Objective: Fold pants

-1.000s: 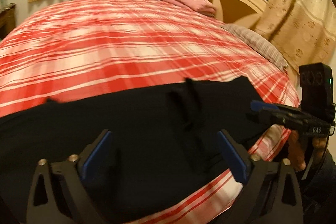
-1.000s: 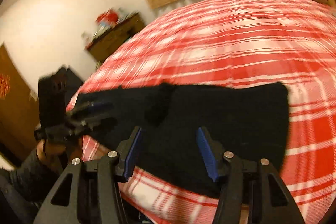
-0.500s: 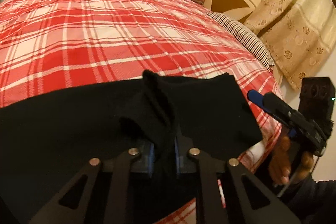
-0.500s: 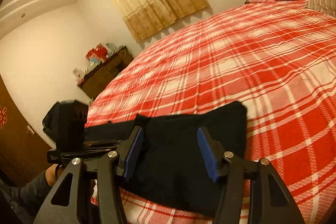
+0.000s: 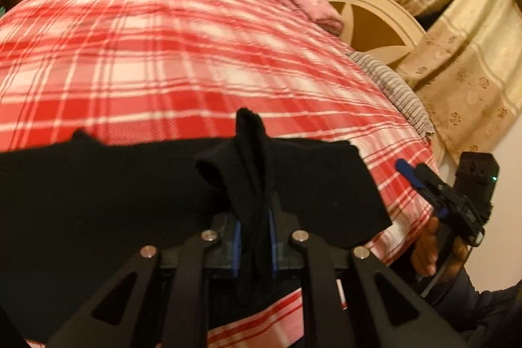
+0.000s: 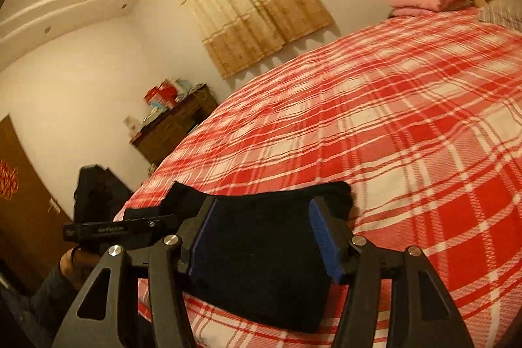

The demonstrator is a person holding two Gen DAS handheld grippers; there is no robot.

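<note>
Black pants (image 5: 98, 201) lie across the near edge of a bed with a red and white plaid cover (image 5: 163, 54). My left gripper (image 5: 254, 247) is shut on a pinched ridge of the pants' cloth, which stands up between its blue pads. My right gripper (image 6: 264, 237) is open, its jaws wide apart above the right end of the pants (image 6: 261, 250). The right gripper also shows in the left wrist view (image 5: 424, 181), off the bed's right corner. The left gripper shows at the left in the right wrist view (image 6: 124, 229).
A pink folded blanket (image 5: 306, 5) and a striped pillow (image 5: 391, 87) lie by the cream headboard (image 5: 375, 18). Beige curtains (image 5: 456, 54) hang at the right. A wooden dresser (image 6: 173, 126) with clutter stands beyond the bed's left side. A brown door (image 6: 19, 201) is at far left.
My left gripper went from open above the pants to shut on a fold of them, and has lifted it a little. My right gripper stayed open and tilted upward.
</note>
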